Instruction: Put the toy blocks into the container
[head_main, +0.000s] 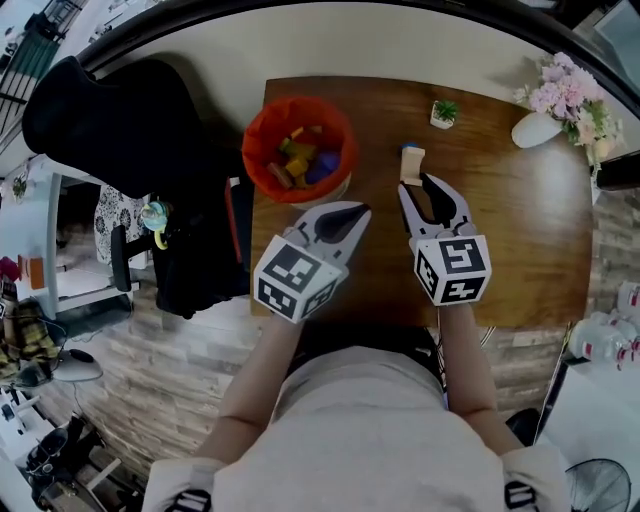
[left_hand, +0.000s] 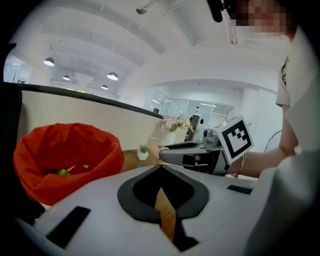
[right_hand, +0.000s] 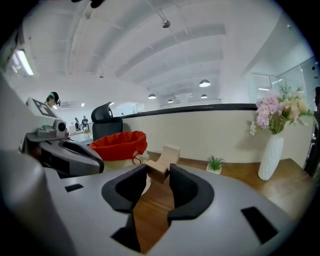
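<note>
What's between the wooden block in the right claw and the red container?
Nothing: in the head view only bare wooden table separates the wooden block from the red container.

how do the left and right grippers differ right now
The right gripper is clamped on a pale wooden block; the left gripper has its jaws together on nothing. The left gripper sits nearer the red container than the right gripper. Both look like the same grey tool.
</note>
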